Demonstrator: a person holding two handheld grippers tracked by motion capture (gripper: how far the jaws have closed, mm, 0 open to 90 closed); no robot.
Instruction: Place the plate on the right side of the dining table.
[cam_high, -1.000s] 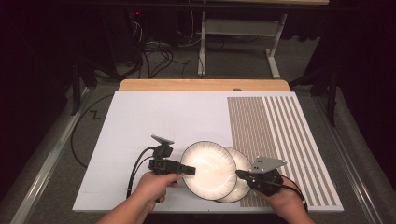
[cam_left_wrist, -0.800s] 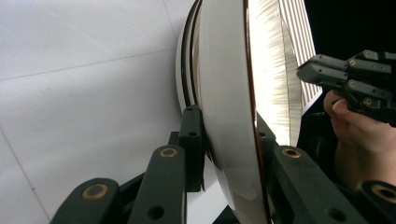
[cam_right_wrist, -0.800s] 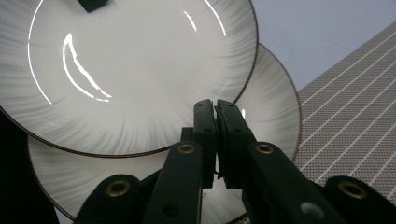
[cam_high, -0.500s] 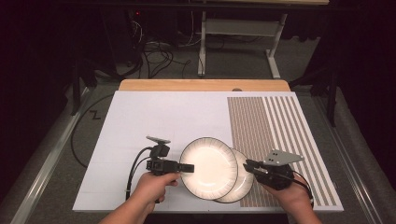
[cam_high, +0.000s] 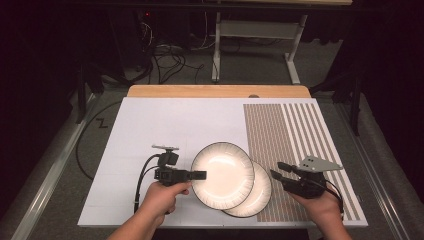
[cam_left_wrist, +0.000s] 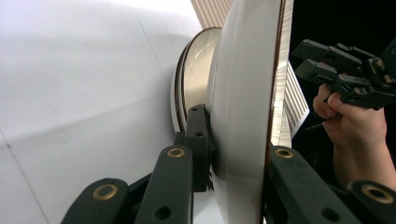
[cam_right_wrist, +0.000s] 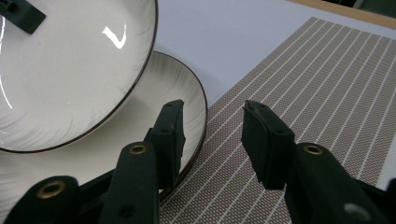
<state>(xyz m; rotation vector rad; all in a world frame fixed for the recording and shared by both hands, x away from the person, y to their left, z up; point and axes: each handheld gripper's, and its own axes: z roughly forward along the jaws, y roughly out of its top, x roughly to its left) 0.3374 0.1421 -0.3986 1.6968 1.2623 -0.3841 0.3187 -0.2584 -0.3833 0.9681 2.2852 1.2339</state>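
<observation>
Left gripper (cam_high: 199, 175) fingers clamped level, right gripper (cam_high: 278, 171) fingers just opening, apart

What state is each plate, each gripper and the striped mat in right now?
Upper plate: clamped at its left rim, overlapping the lower plate.
Lower plate: flat, partly on the striped mat, gripped by nothing.
Left gripper: shut on the upper plate's rim.
Right gripper: jaws apart with nothing between them, just been opening, beside the lower plate's right edge.
Striped mat: flat on the white board.
</observation>
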